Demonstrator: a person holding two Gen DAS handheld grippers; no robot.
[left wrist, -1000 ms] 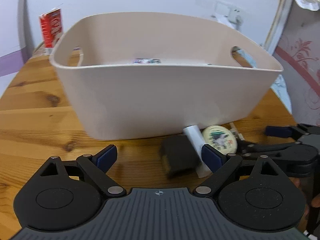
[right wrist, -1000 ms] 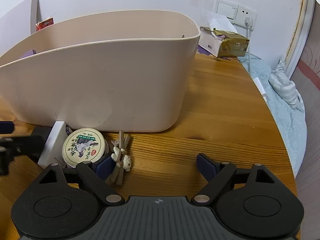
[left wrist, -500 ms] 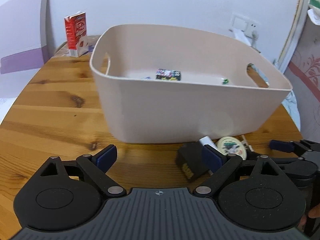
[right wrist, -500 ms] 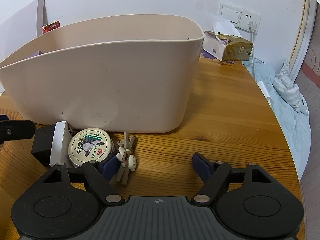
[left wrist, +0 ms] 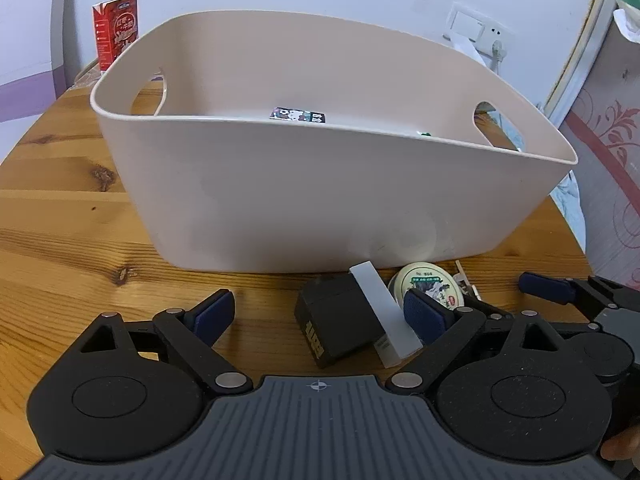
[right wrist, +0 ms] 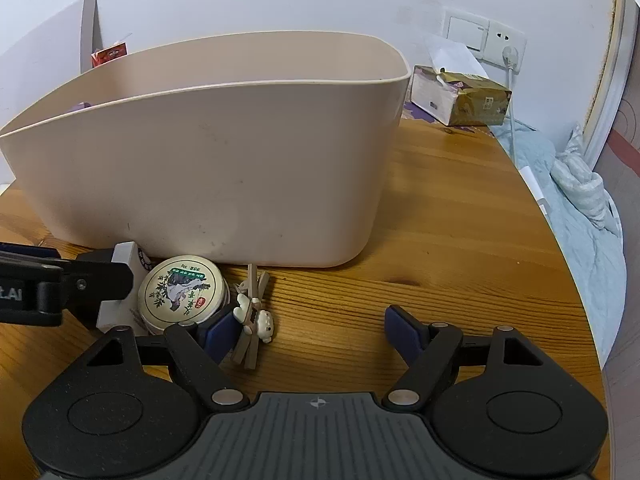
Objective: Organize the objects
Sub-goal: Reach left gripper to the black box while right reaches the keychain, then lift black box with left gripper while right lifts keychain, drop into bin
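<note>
A beige plastic basket [left wrist: 320,184] stands on the wooden table [left wrist: 60,216], with a small printed packet [left wrist: 298,115] inside. In front of it lie a black box [left wrist: 336,320], a white box [left wrist: 380,308], a round tin [left wrist: 430,286] and a small hair clip with a white figure [right wrist: 254,312]. My left gripper [left wrist: 320,314] is open and empty, with the black box between its fingers. My right gripper [right wrist: 312,330] is open and empty; its left finger sits by the tin [right wrist: 182,290] and clip. The basket also shows in the right wrist view [right wrist: 208,176].
A red carton [left wrist: 116,28] stands behind the basket at the left. A tissue box [right wrist: 460,96] sits at the back right below wall sockets [right wrist: 484,38]. The table's round edge [right wrist: 560,248] drops to bedding on the right.
Both grippers have drawn back and risen, so the basket's inside shows more. The left gripper has shifted so the black box lies between its fingers. Objects have not moved.
</note>
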